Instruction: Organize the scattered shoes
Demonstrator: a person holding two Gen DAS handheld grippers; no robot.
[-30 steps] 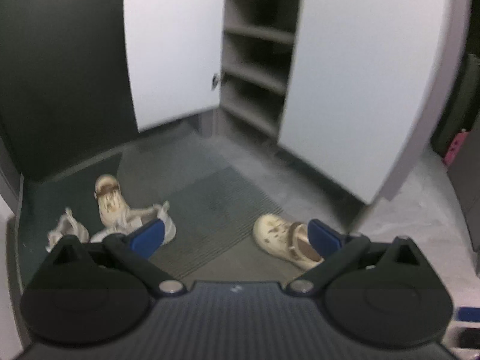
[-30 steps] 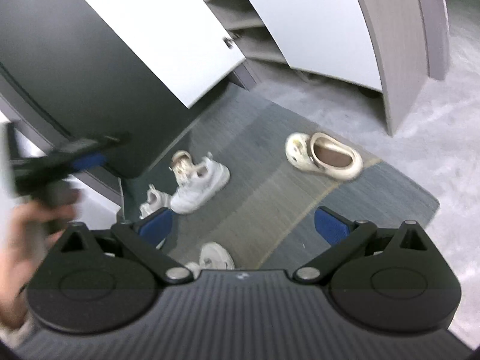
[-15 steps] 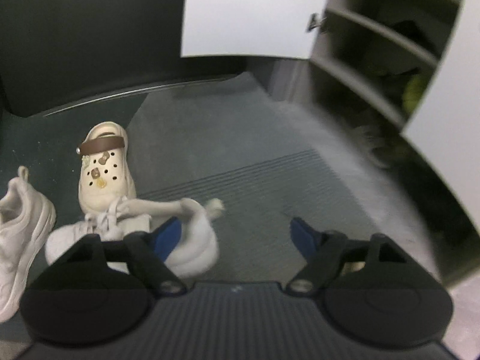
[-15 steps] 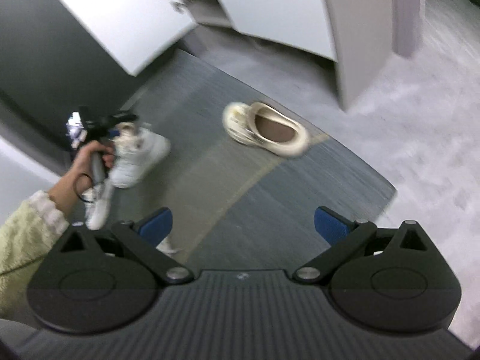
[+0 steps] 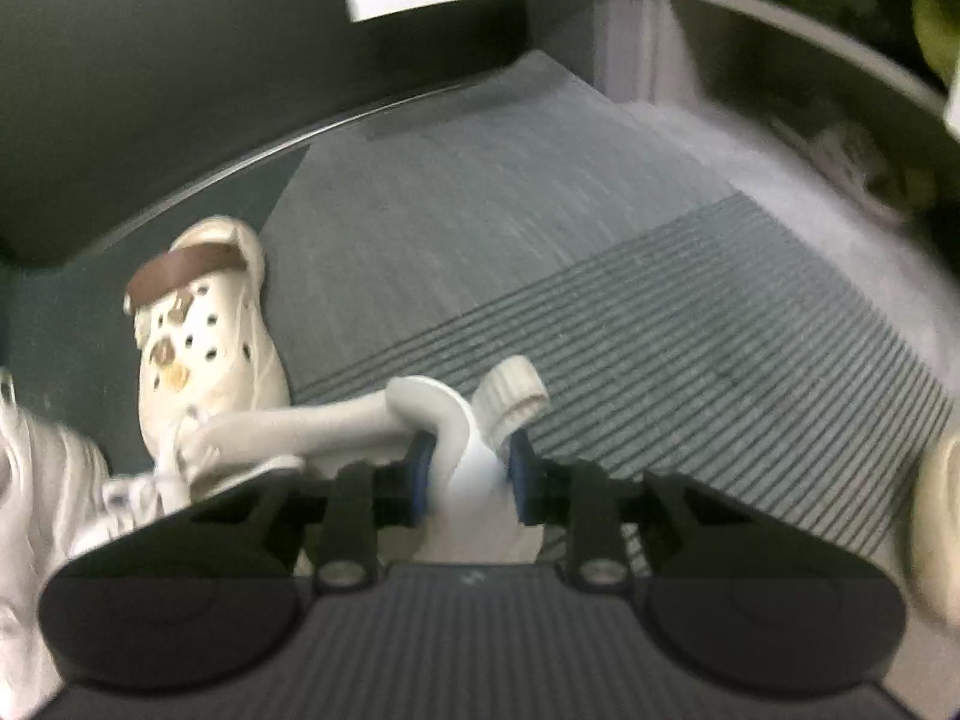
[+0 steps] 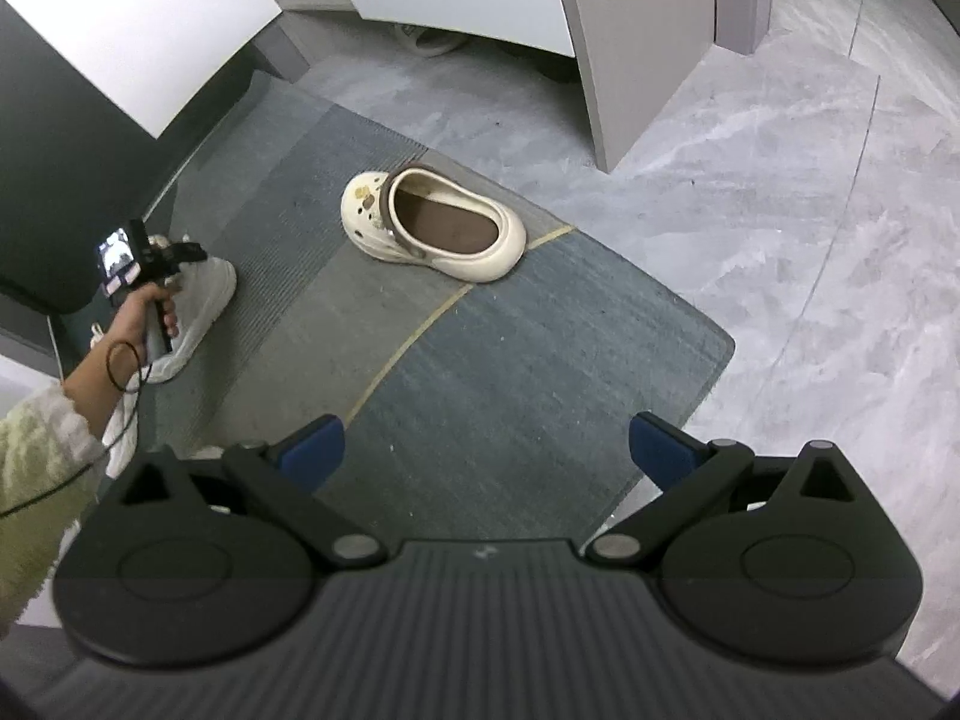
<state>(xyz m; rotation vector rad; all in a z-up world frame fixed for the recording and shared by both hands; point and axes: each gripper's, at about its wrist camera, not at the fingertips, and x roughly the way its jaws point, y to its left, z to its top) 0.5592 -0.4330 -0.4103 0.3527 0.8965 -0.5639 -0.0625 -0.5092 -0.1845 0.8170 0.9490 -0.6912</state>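
My left gripper (image 5: 468, 474) is shut on the heel collar of a white sneaker (image 5: 360, 426) lying low on the mat. Just beyond it to the left lies a cream clog with a brown strap (image 5: 204, 348), and a second white sneaker (image 5: 36, 480) shows at the left edge. In the right wrist view a hand (image 6: 144, 312) holds that left gripper (image 6: 174, 255) against the white sneaker (image 6: 207, 294). The matching cream clog (image 6: 432, 228) lies on its side mid-mat. My right gripper (image 6: 486, 450) hovers open above the mat with nothing between its fingers.
A grey striped mat (image 6: 540, 360) covers the floor in front of the shoe cabinet, whose white doors (image 6: 120, 30) stand open. A pale shoe (image 6: 429, 42) sits under the cabinet. Marbled grey floor (image 6: 810, 240) spreads to the right. A dark wall (image 5: 150, 90) bounds the left.
My left gripper has dropped down to the white sneaker and shut on its heel. The right gripper has stayed open and moved closer above the mat.
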